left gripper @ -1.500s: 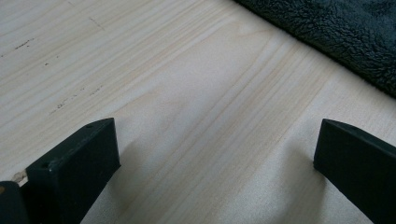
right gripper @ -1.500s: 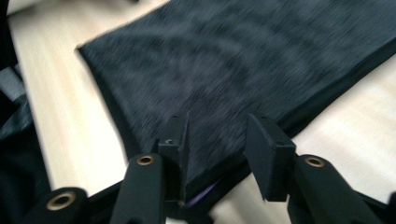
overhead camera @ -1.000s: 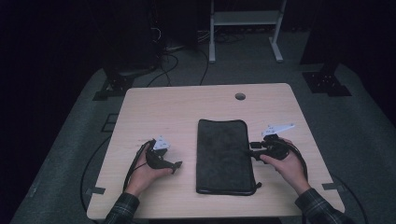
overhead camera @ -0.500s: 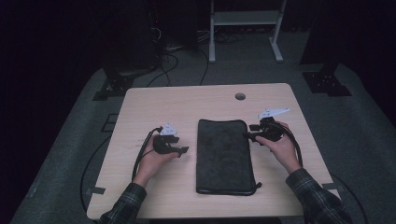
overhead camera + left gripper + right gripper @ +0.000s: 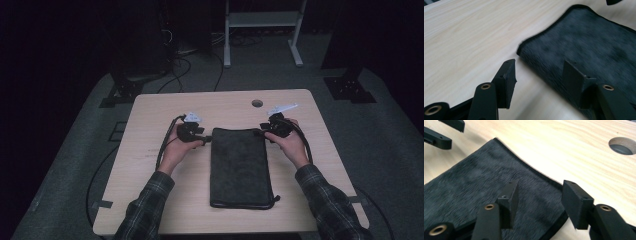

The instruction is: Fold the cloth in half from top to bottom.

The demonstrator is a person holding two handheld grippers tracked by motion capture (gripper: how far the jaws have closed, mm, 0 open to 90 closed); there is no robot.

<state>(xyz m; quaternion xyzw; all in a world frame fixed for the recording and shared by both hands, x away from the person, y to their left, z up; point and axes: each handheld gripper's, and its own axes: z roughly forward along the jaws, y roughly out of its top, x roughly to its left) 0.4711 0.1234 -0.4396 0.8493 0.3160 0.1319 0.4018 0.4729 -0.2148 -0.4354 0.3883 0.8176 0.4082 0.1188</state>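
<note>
The high view is dim overall: light falls from above onto the pale table (image 5: 150,150), which stands out against a floor and background sunk in near-black shadow, and the picture is soft and slightly grainy with no glare. The two gripper views are much brighter and evenly lit, the wood grain crisp and the shadows under the black jaws soft and short. In the left gripper view the dark cloth (image 5: 594,50) is smeared with motion blur along its nap and edge, while in the right gripper view its pile looks only mildly soft.
</note>
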